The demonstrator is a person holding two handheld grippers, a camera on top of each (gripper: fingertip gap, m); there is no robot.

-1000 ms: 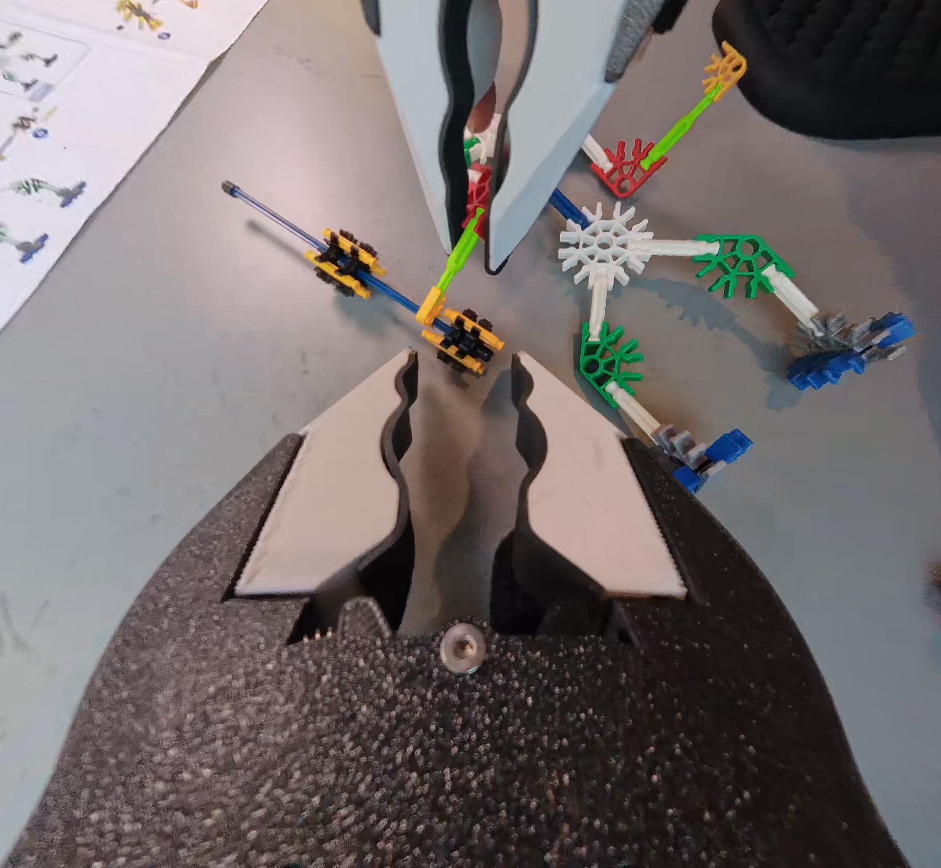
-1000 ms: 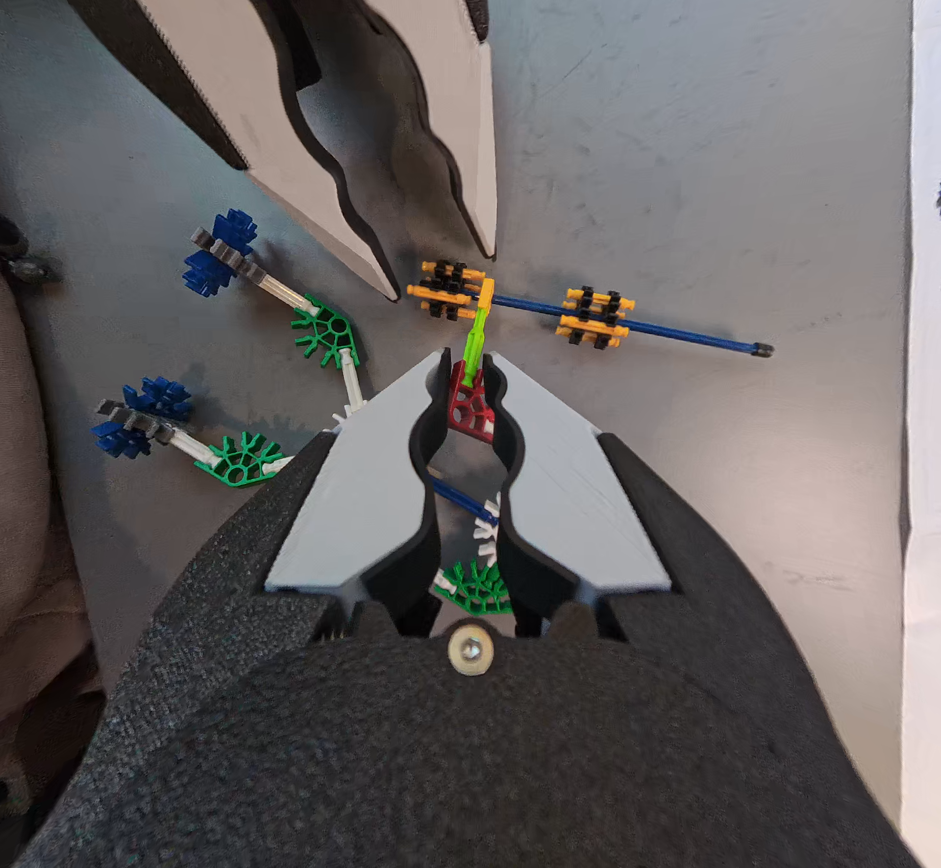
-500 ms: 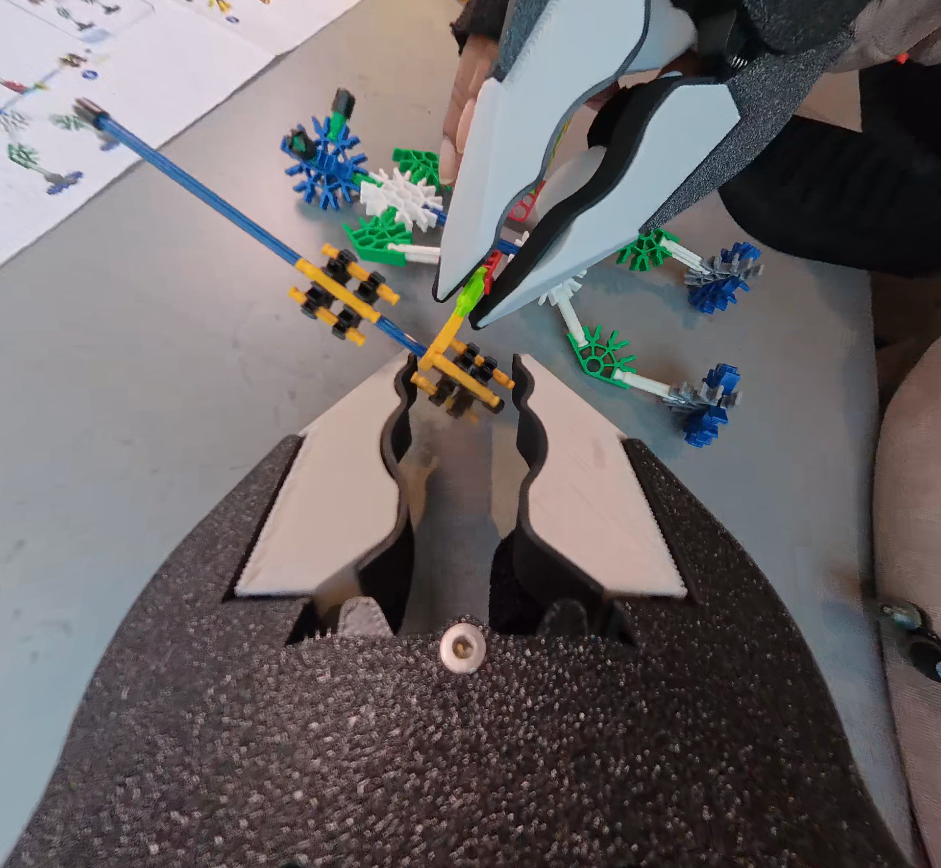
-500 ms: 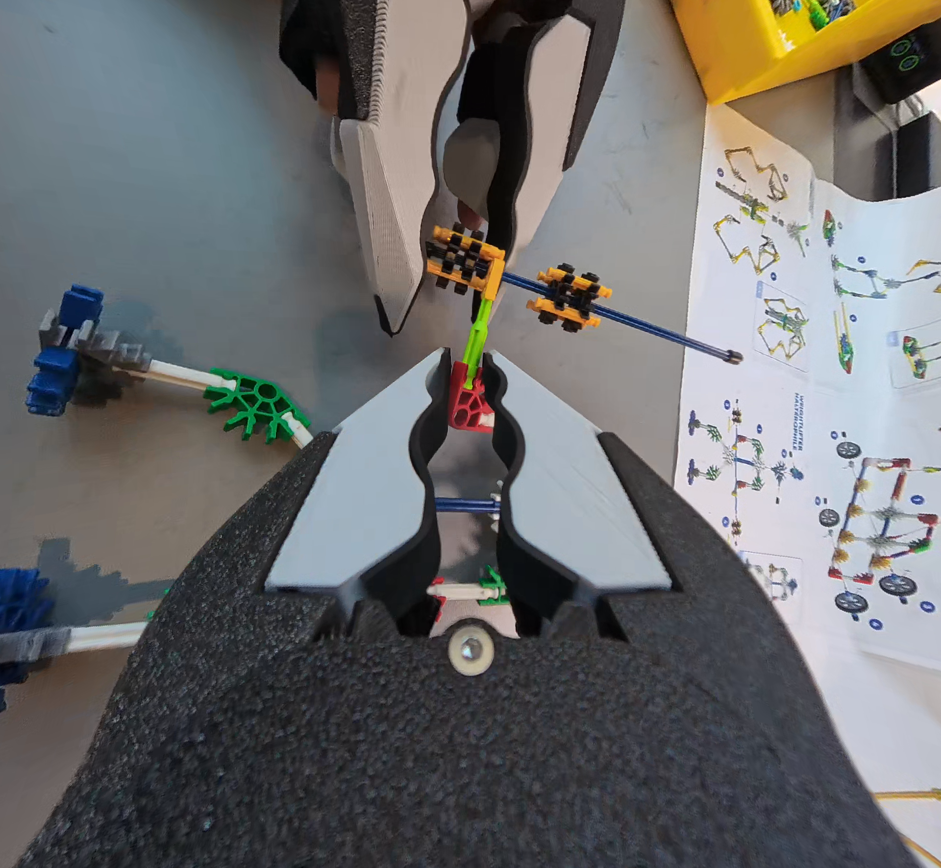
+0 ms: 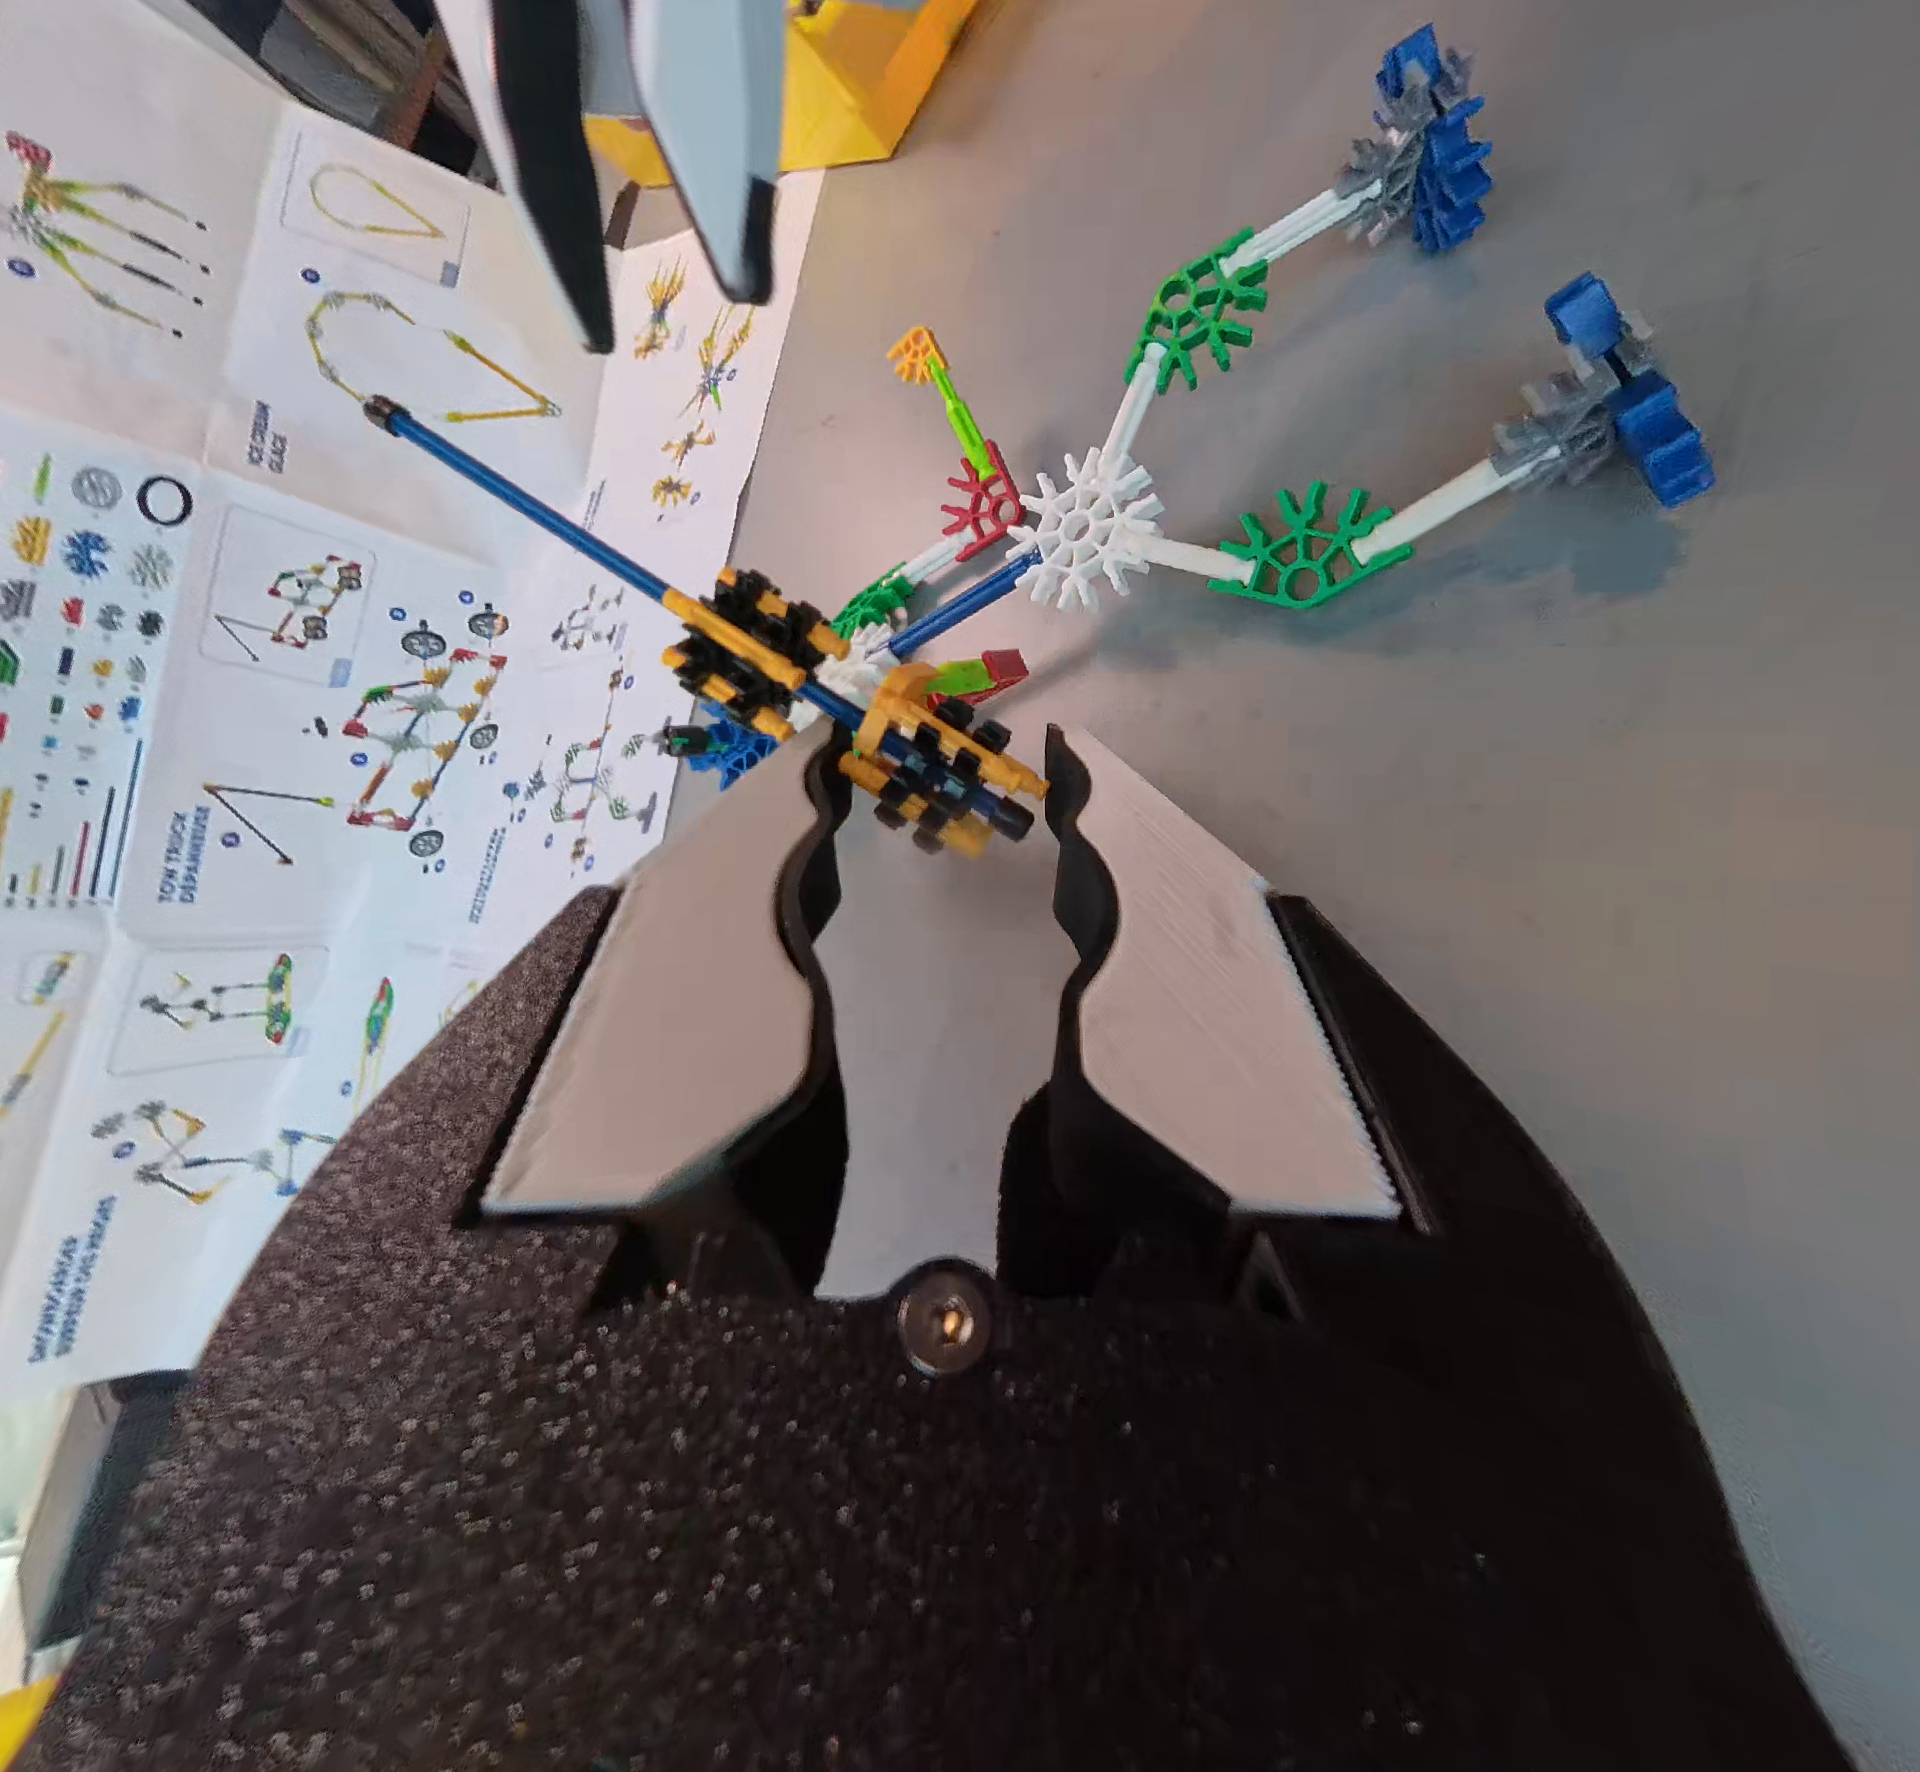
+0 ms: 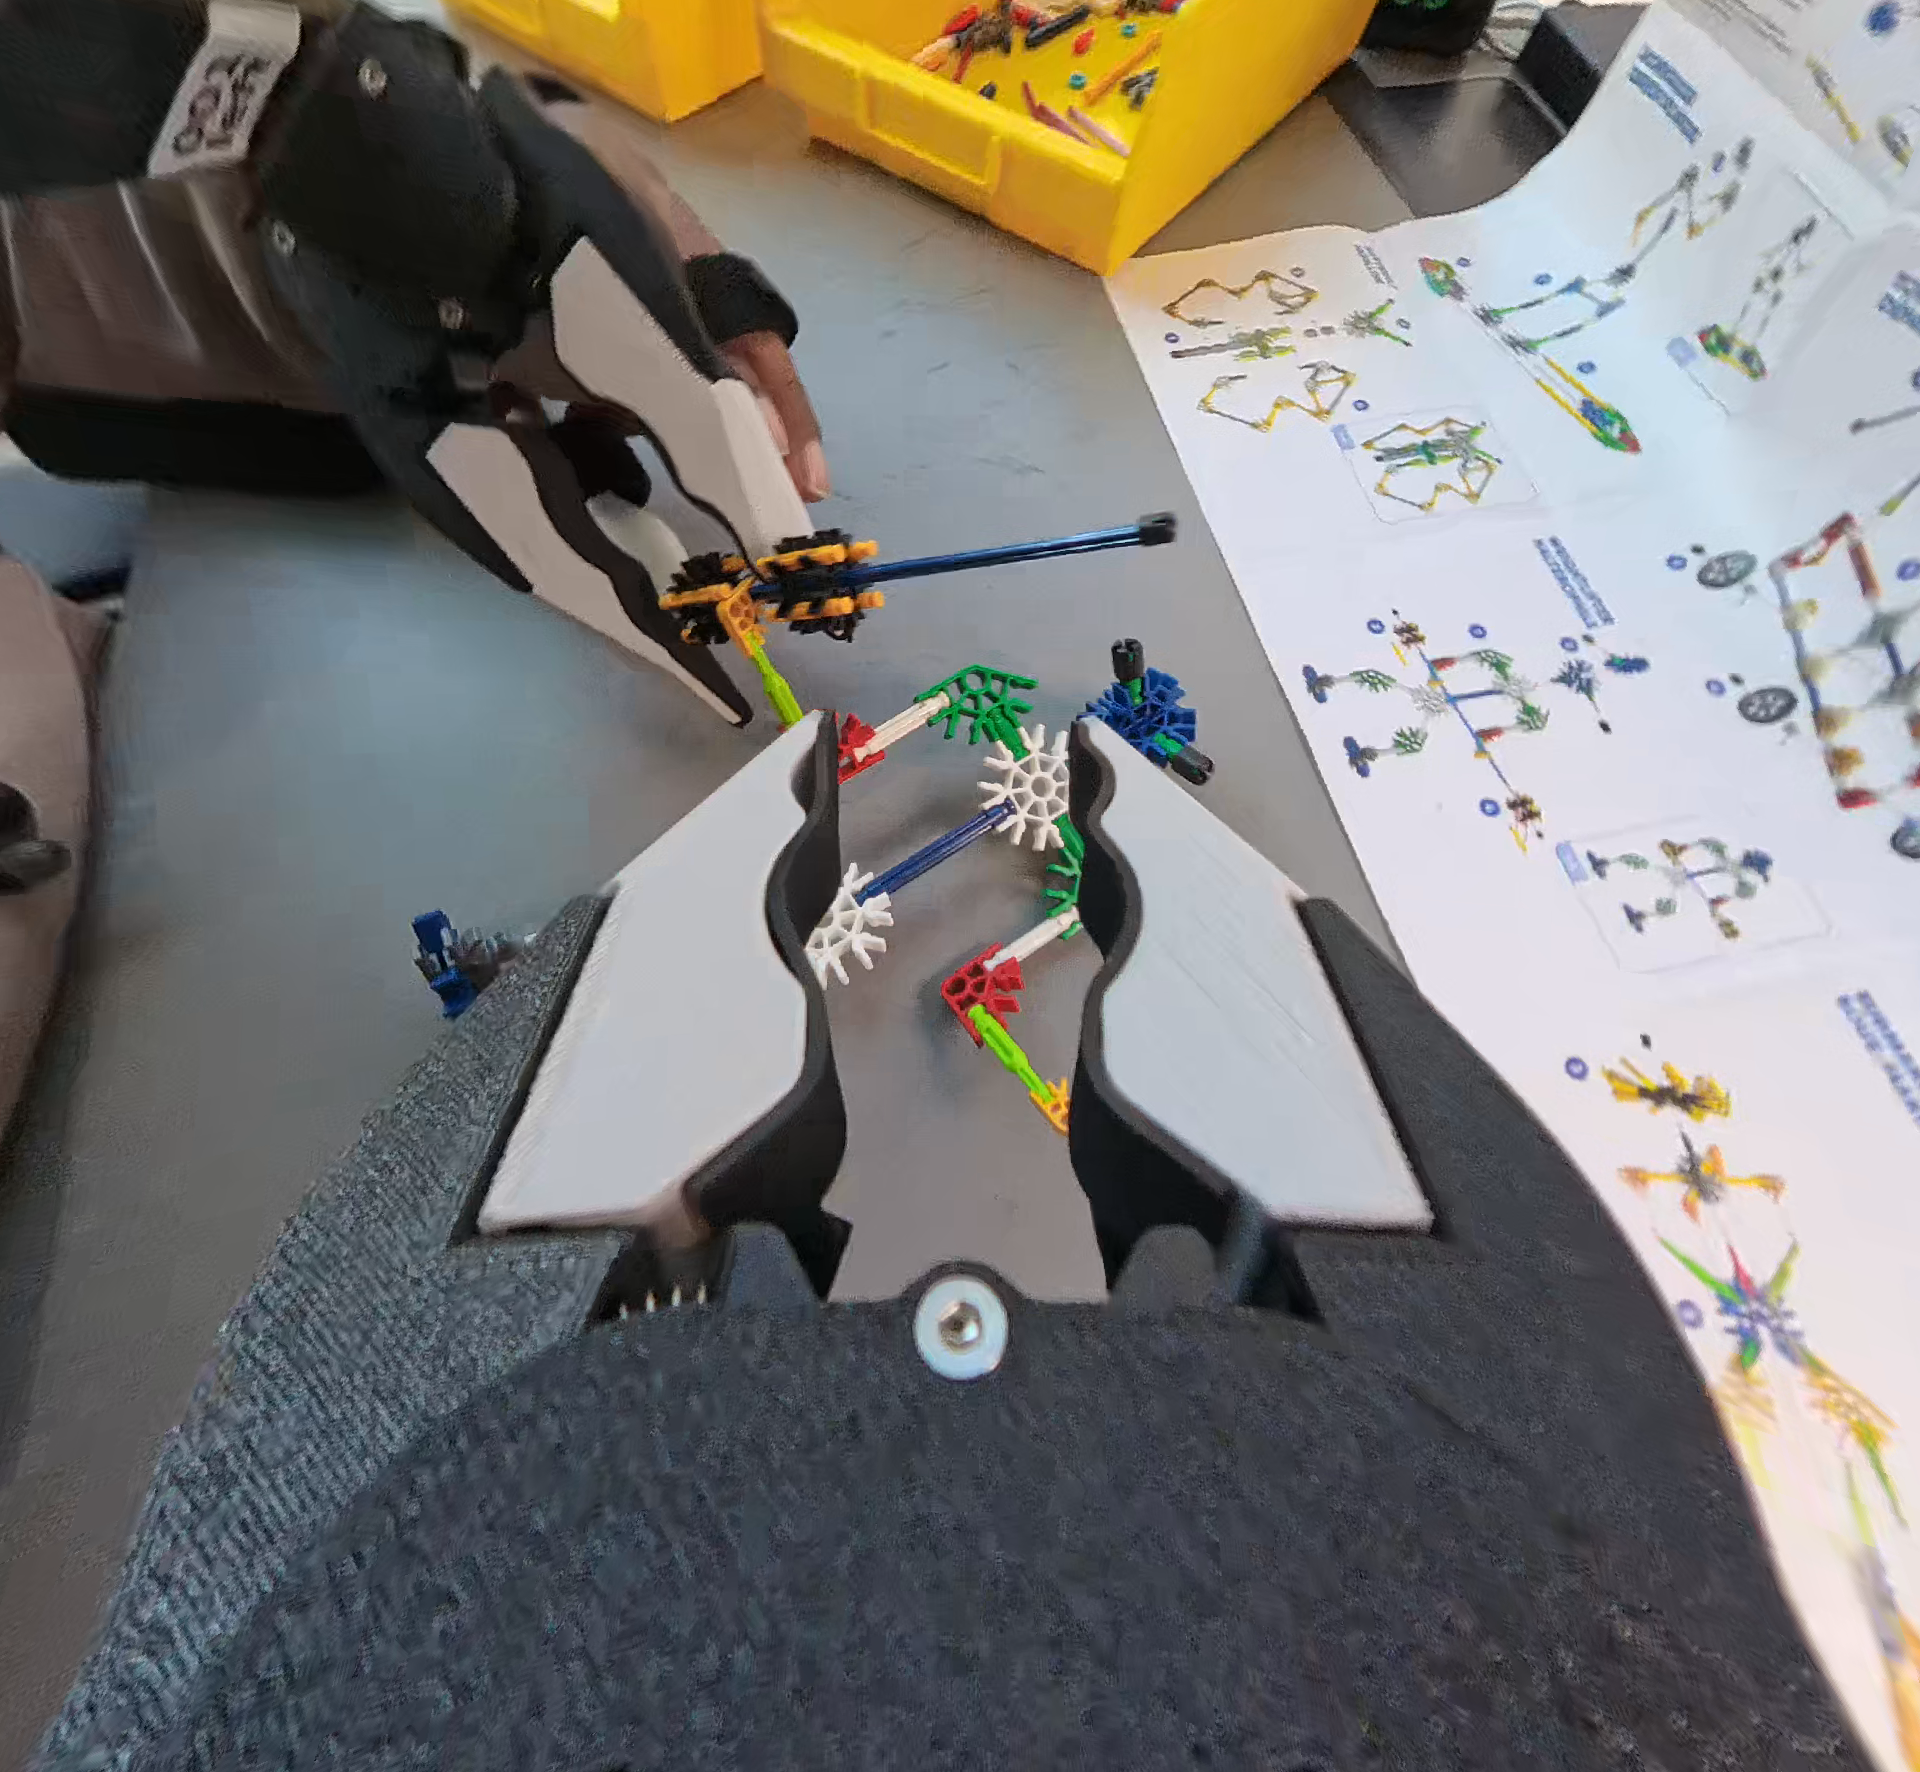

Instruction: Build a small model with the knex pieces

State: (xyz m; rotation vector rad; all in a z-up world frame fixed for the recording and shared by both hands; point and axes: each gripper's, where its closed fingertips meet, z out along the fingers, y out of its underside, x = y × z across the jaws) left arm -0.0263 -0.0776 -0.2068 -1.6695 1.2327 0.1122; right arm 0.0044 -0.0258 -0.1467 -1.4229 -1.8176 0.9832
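1. The left gripper (image 5: 940, 766) sits at the centre of its own view. Its jaws are partly open around a yellow-and-black wheel (image 5: 966, 792), which fills the gap between the tips and appears to be held there.
2. That wheel sits on a long blue rod (image 5: 540, 517) that runs to the upper left of the frame, over the instruction sheet (image 5: 260, 683). A second wheel (image 5: 748, 647) sits just beside the first on the same rod.
3. In the right wrist view the rod and wheels hang clear above the grey desk (image 6: 364, 683). A short green stick (image 6: 774, 683) slants down from them to a red connector (image 6: 854, 743) at the edge of the toy model.
4. The right gripper (image 6: 951, 735) hovers above that model with its jaws wide apart and nothing between them. A white snowflake hub (image 6: 1023, 782) and more green and red pieces show through the gap, lying on the desk.
5. In the left wrist view the model spreads to the right. Green fan pieces and white sticks end in grey-and-blue feet (image 5: 1631, 434).
6. Two yellow bins (image 6: 1039, 122) of loose parts stand at the top of the right wrist view, well apart from both grippers.
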